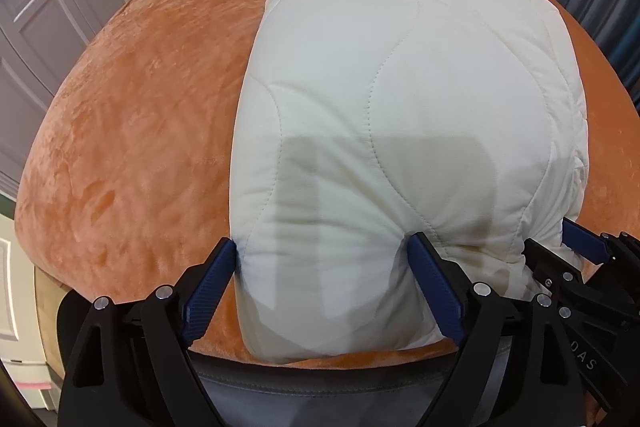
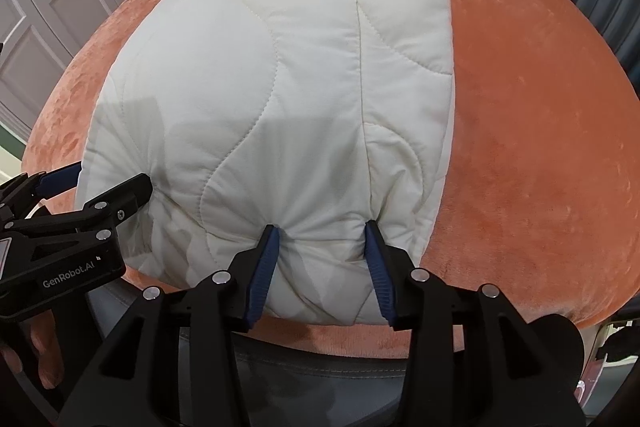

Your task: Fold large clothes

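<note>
Lower centre, quilt (image 1: 400,107): soft, puffy, light, likely springs back; hold at near corners.
Left gripper (image 1: 324,259): wide, straddling quilt.
Right gripper (image 2: 320,243): pinching quilt.

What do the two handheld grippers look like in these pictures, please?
Both are alike: the left gripper and right gripper have angular black plastic frames with triangular cut-outs and round silver pivot pins. Each finger carries a ribbed dark blue pad. White lettering reading GenRobot.AI marks the left gripper's body in the right wrist view. No cables or sleeves show.
</note>
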A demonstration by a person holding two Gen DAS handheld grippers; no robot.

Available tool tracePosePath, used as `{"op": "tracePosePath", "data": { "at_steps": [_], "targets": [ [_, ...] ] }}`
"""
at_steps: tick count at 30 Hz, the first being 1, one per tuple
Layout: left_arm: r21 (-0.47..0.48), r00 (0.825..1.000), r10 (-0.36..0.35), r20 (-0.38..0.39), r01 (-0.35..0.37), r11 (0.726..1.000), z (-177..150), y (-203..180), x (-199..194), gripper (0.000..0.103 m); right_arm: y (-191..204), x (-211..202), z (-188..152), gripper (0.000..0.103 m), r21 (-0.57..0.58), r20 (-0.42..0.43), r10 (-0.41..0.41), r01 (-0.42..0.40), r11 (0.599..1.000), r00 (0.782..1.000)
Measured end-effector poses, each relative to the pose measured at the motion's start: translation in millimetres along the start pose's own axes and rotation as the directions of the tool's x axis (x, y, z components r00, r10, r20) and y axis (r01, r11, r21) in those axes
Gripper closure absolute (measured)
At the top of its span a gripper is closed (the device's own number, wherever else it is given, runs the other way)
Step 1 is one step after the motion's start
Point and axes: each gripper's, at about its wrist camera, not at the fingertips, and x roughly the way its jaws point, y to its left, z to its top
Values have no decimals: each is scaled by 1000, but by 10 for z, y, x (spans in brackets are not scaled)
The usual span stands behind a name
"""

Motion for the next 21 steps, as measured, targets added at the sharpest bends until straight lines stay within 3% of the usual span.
{"op": "tracePosePath", "data": {
  "at_steps": [17,21],
  "targets": [
    [7,996,55,69,-56,998,-82,-113,-4,15,-14,106,-79,60,2,60,5,-5,1000,998],
    [-21,997,-6,79,8,1000,-100,-18,-72,14,-49,2,-156,60,20,94,35,-37,999,995]
  ]
}}
